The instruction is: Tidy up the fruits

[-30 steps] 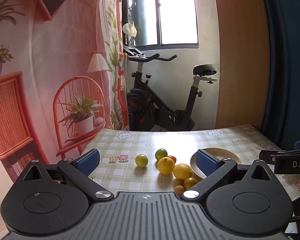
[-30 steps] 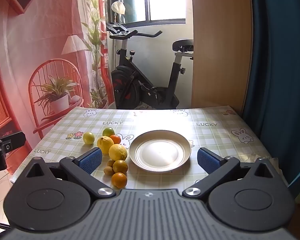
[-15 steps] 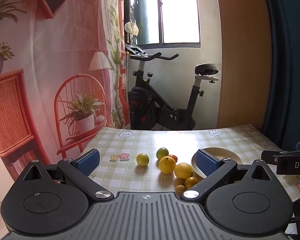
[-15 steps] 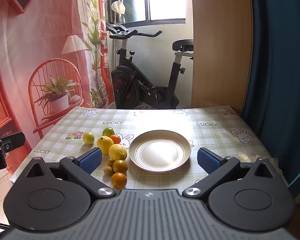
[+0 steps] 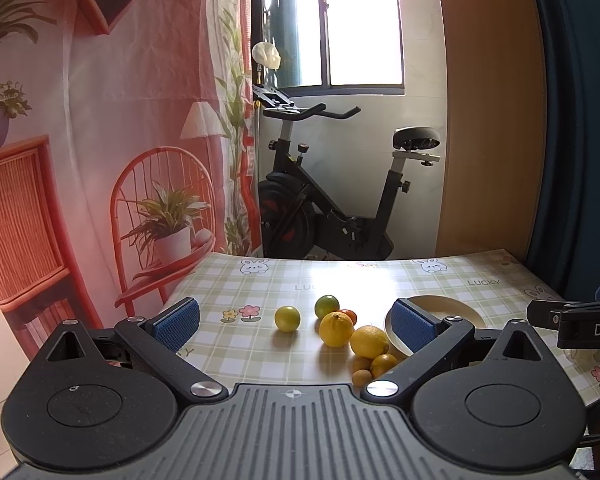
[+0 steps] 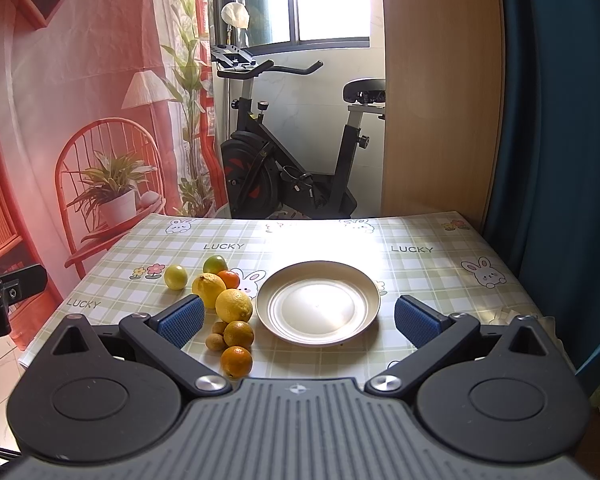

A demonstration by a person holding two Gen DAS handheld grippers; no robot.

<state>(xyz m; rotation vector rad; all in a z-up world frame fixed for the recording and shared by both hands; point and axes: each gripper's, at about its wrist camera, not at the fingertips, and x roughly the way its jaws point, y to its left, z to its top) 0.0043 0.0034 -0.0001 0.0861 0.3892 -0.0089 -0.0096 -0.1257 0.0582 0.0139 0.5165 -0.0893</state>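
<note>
Left gripper [image 5: 294, 324]: blue-padded jaws spread wide, holding nothing, lower centre of frame.
Right gripper [image 6: 299, 316]: likewise wide apart and empty (no contact with any item).
Round cream metal plate [image 6: 318, 303]: bare, centre of the green checked tablecloth [image 6: 420, 276].
Fruit, left of the plate: 2 yellow lemons [image 6: 233, 305], 1 green lime [image 6: 215, 265], 1 yellow-green lime [image 6: 175, 277] set apart, 3 oranges [image 6: 236, 361], 2 small brown fruits [image 6: 214, 342].
</note>
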